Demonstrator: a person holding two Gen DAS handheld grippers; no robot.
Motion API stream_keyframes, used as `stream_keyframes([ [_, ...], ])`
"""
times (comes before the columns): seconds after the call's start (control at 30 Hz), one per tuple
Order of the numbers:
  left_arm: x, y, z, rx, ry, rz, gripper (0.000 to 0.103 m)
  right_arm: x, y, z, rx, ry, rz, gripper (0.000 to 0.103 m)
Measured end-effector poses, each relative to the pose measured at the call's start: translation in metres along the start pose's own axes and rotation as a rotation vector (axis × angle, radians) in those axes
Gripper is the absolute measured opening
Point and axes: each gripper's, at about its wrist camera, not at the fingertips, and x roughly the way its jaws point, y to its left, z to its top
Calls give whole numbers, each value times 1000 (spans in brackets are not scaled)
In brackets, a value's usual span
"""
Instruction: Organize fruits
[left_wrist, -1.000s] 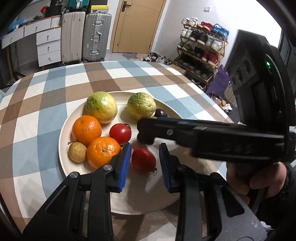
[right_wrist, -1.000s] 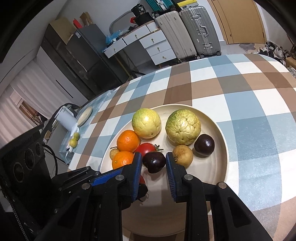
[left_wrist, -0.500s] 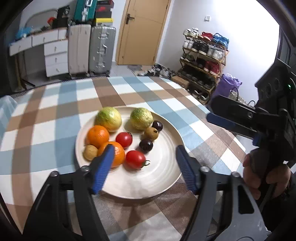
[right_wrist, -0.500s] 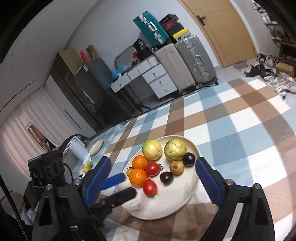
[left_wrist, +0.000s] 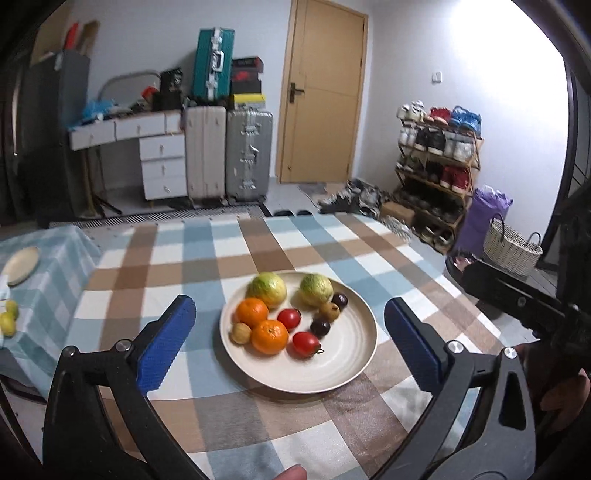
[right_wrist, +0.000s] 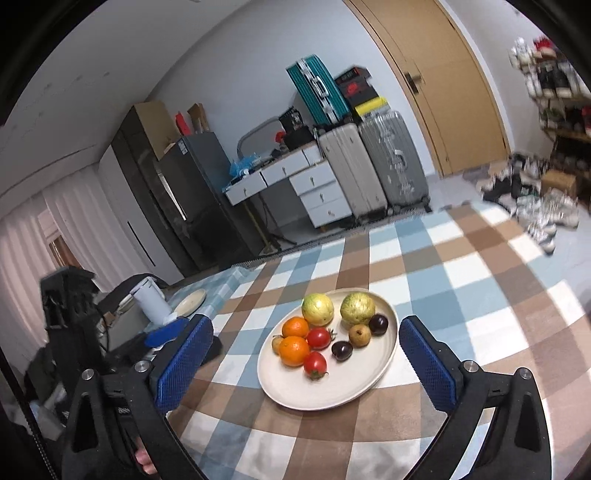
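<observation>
A cream plate (left_wrist: 347, 373) (right_wrist: 354, 387) on the checked tablecloth holds the fruit: two yellow-green guavas (left_wrist: 267, 290) (right_wrist: 317, 308), two oranges (left_wrist: 269, 336) (right_wrist: 294, 350), two red tomatoes (left_wrist: 306, 342) (right_wrist: 315, 363), two dark plums (left_wrist: 320, 327) (right_wrist: 342, 349) and small brown fruits (left_wrist: 240, 332) (right_wrist: 359, 335). My left gripper (left_wrist: 288, 341) is open and empty, raised back from the plate. My right gripper (right_wrist: 306, 363) is open and empty, also raised back. The right gripper's body shows at the right of the left wrist view (left_wrist: 517, 302).
A side table (left_wrist: 48, 273) at the left carries a small plate (left_wrist: 22, 260) and green fruits (left_wrist: 7, 319). A white kettle (right_wrist: 153, 301) stands there too. Suitcases (left_wrist: 247, 155), drawers, a door and a shoe rack (left_wrist: 436, 166) line the room behind.
Both grippers opened wide, letting go of the tomato and the plum on the plate, and pulled up and back from it. The plate looks smaller and farther now.
</observation>
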Motion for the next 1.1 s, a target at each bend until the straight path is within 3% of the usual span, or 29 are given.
stream_keyframes([
  [0.27, -63, 1, 3, -27, -182, 77, 102, -37, 40, -1, -175, -172, -68, 103],
  [0.43, -92, -3, -3, 8, -262, 140, 102, -55, 55, -14, -251, -268, -97, 103],
  [0.63, -109, -3, -19, 4, -276, 168, 102, -63, 59, -27, -286, -311, -130, 103],
  [0.87, -118, 7, -39, -42, -286, 172, 102, -69, 61, -39, -331, -308, -178, 103],
  [1.1, -113, 12, -53, -22, -277, 195, 102, -71, 58, -51, -359, -310, -209, 103],
])
